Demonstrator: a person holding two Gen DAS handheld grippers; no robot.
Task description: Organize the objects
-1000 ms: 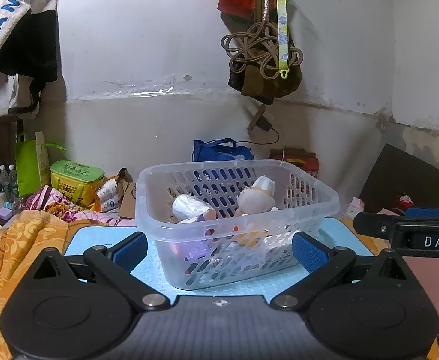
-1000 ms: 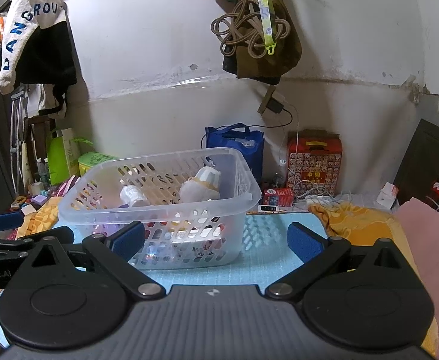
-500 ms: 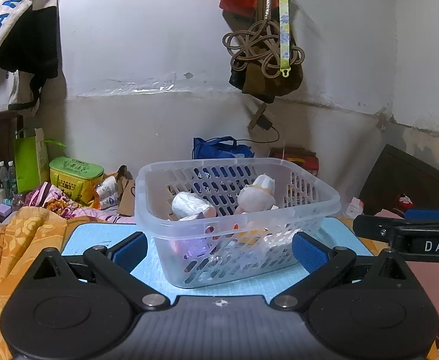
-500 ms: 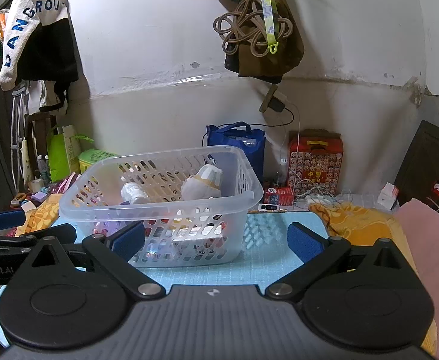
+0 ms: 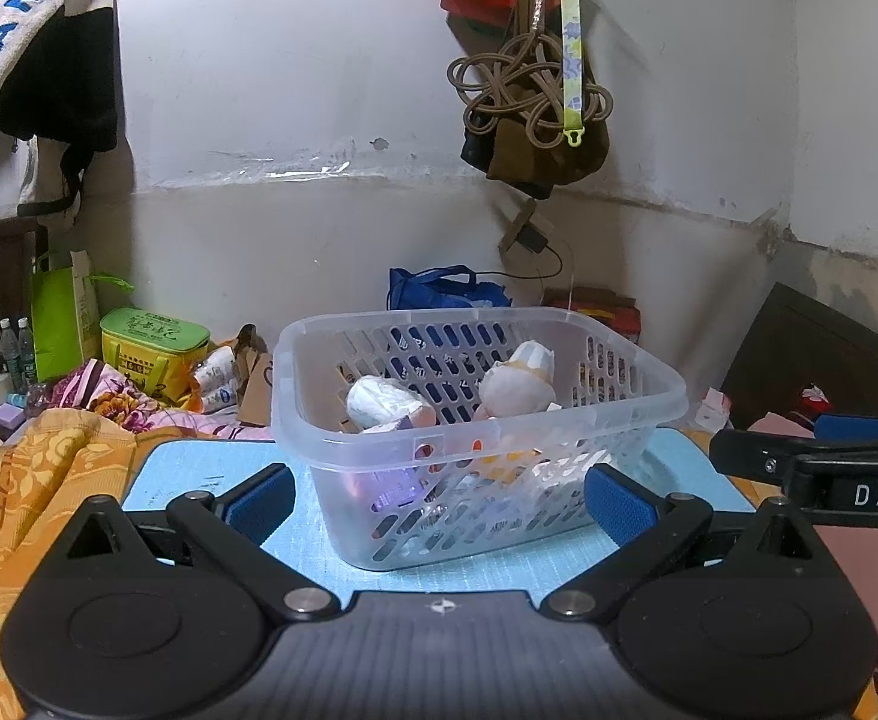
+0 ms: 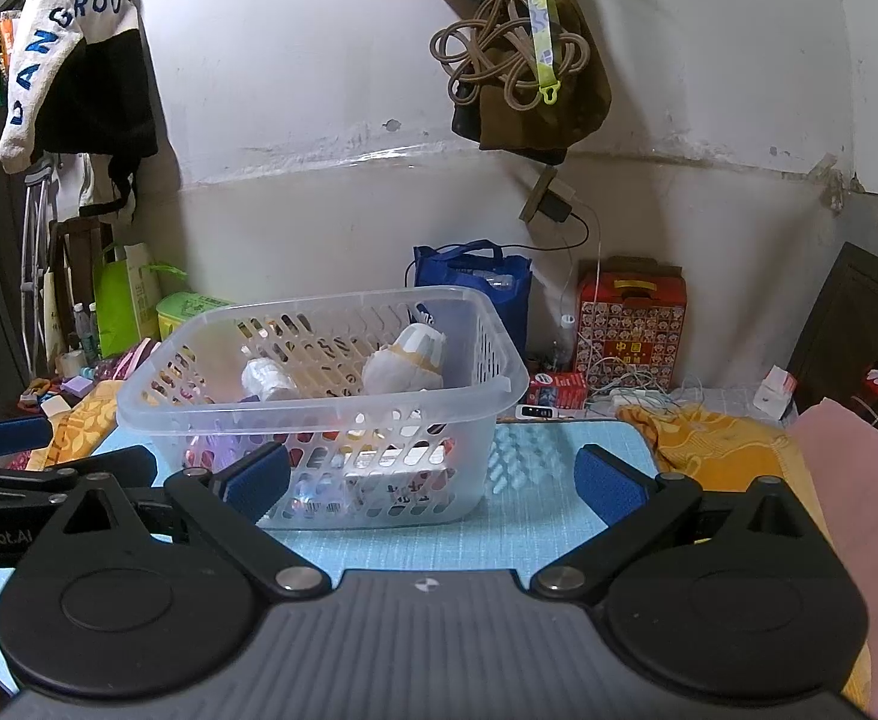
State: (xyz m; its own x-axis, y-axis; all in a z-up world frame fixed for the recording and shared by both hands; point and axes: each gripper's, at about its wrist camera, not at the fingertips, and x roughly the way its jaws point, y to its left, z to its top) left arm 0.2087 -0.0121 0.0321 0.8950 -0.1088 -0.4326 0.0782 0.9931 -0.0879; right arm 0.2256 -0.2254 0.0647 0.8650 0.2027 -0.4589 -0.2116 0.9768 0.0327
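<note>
Clear slotted basket point(image 5: 475, 444), items inside

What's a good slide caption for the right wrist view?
Open right tongs face a clear basket of small items on a blue mat.

Filled basket point(image 5: 475, 420) between spread tool point(image 5: 442, 504) (empty)

The basket point(image 5: 475, 420) is translucent, glossy plastic with slotted walls. It stands on a pale blue mat point(image 6: 535, 540) with a fine woven grid texture. Each hand-held gripper, the left point(image 5: 439, 501) and the right point(image 6: 432, 483), is matt black plastic with bright metal pivot pins and blue, rough-looking fabric pads point(image 5: 619, 507). Beside the mat lies soft orange patterned cloth point(image 5: 30, 480). The wall point(image 6: 318, 90) behind is chalky, scuffed plaster.
</note>
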